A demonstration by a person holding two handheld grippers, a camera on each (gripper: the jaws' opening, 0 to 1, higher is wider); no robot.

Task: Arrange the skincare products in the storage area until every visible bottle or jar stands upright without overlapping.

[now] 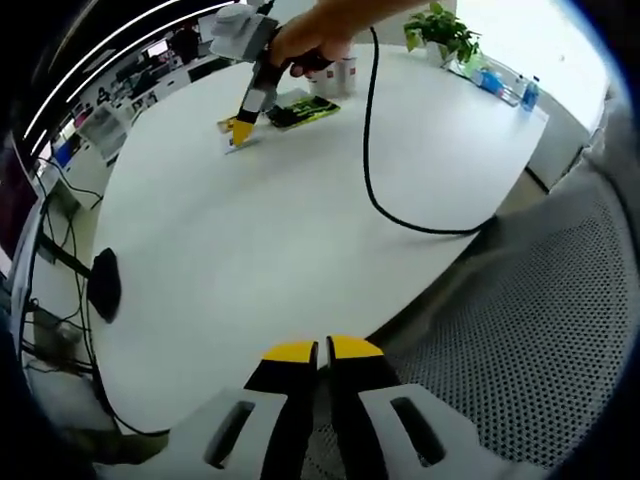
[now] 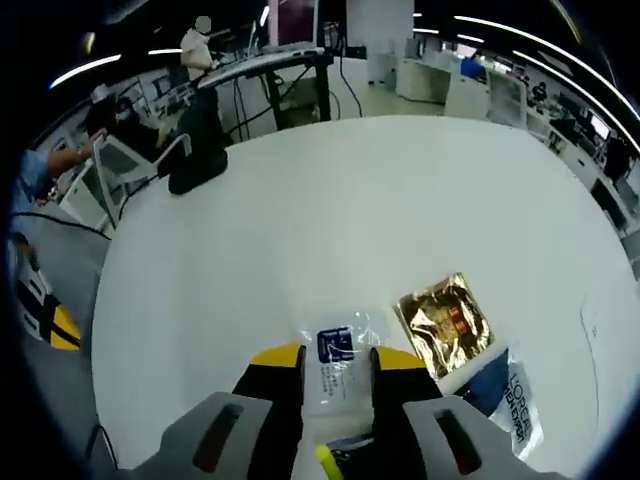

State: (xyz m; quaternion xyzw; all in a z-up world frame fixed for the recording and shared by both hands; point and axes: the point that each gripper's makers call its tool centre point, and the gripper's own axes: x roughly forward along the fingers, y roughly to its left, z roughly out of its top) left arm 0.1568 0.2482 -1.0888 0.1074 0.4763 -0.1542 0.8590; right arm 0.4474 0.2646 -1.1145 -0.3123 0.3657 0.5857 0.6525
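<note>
Right claw (image 2: 336, 362) is clamped on a clear plastic sachet (image 2: 335, 365) with a dark blue label, its yellow-tipped jaws pressing both sides; the sachet's lower part is hidden between the jaws. Just beside it on the white tabletop (image 2: 330, 220) lie a crinkled gold sachet (image 2: 446, 320) and a clear packet with dark lettering (image 2: 520, 398), partly cut off by the claw body. From the left gripper view, the right claw (image 1: 238, 130) tilts down at the tabletop's far edge, held by a person's hand (image 1: 310, 38), its tips on a small pale item too small to make out. A green-and-black packet (image 1: 303, 110) lies next to it, with what may be a white jar (image 1: 335, 76) behind. Left claw (image 1: 320, 350) hangs over the near edge, jaws together with nothing between. A black cable (image 1: 375, 170) crosses the tabletop.
</note>
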